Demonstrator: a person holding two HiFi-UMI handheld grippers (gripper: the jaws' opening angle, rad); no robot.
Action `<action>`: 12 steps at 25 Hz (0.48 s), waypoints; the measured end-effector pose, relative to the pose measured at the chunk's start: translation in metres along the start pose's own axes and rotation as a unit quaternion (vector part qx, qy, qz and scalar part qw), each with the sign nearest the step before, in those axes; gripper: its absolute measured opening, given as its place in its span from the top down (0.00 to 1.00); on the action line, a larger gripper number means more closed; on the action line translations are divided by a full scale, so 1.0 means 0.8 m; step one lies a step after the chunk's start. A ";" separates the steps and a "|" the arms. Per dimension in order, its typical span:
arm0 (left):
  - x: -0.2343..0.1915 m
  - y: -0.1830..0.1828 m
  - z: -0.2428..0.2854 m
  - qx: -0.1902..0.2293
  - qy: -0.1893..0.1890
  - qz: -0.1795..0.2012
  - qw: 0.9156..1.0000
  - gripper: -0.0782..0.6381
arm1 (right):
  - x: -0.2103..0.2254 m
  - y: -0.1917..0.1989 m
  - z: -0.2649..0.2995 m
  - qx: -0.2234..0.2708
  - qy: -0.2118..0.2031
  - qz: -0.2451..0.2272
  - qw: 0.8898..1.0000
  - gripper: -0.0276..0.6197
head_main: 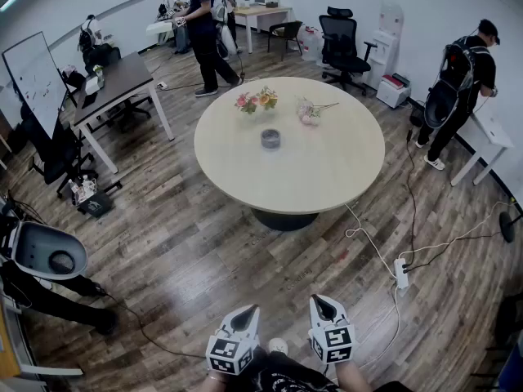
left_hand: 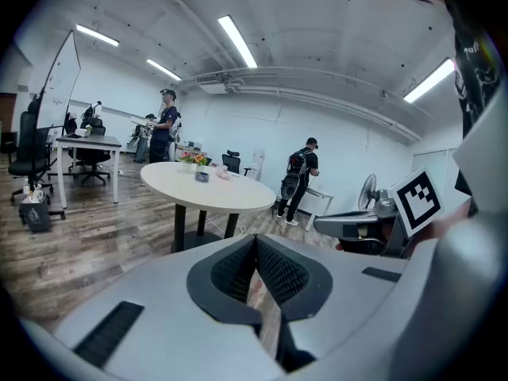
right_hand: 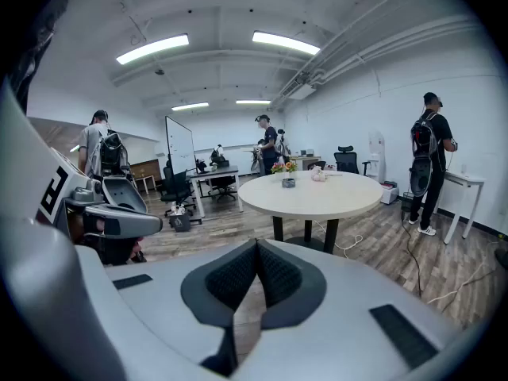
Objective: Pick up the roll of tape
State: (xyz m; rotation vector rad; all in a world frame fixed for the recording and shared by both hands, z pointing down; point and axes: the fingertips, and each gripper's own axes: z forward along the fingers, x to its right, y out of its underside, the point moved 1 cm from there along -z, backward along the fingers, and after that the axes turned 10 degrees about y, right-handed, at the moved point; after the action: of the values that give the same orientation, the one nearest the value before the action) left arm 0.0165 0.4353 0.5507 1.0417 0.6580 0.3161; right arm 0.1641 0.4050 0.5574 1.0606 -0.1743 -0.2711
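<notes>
A grey roll of tape (head_main: 270, 139) lies flat on the round beige table (head_main: 327, 170), toward its far left side; in the gripper views the roll of tape (left_hand: 202, 176) (right_hand: 288, 182) shows small and far off. My left gripper (head_main: 248, 310) and right gripper (head_main: 319, 300) are held low near my body, well short of the table, above the wooden floor. Both are shut with nothing between the jaws. The left gripper (left_hand: 255, 240) and right gripper (right_hand: 257, 245) point toward the table.
Flower vases (head_main: 256, 101) and pink flowers (head_main: 310, 113) stand behind the tape. A power strip (head_main: 401, 272) with cables lies on the floor to the right. People stand at the back (head_main: 204, 31) and right (head_main: 462, 88). A desk (head_main: 114, 84) and chairs are at left.
</notes>
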 end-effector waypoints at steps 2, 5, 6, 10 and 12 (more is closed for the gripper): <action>0.002 -0.001 -0.006 0.003 -0.001 0.001 1.000 0.86 | -0.003 -0.003 -0.005 0.002 0.000 0.000 1.000 0.95; 0.005 0.001 -0.016 0.003 0.001 0.003 1.000 0.86 | -0.011 -0.001 -0.011 0.003 0.002 -0.002 1.000 0.95; 0.004 0.001 -0.019 0.003 0.002 0.005 1.000 0.86 | -0.015 -0.002 -0.013 0.003 0.003 -0.004 1.000 0.95; -0.003 -0.005 -0.030 0.007 0.004 0.008 1.000 0.86 | -0.029 -0.015 -0.016 0.012 0.004 -0.010 1.000 0.95; -0.010 -0.008 -0.033 0.011 0.005 0.009 1.000 0.86 | -0.033 -0.018 -0.015 0.018 0.009 -0.004 1.000 0.95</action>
State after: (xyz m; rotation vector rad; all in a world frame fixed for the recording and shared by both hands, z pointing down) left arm -0.0067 0.4465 0.5386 1.0687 0.6638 0.3306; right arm 0.1405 0.4161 0.5390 1.0990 -0.1586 -0.2666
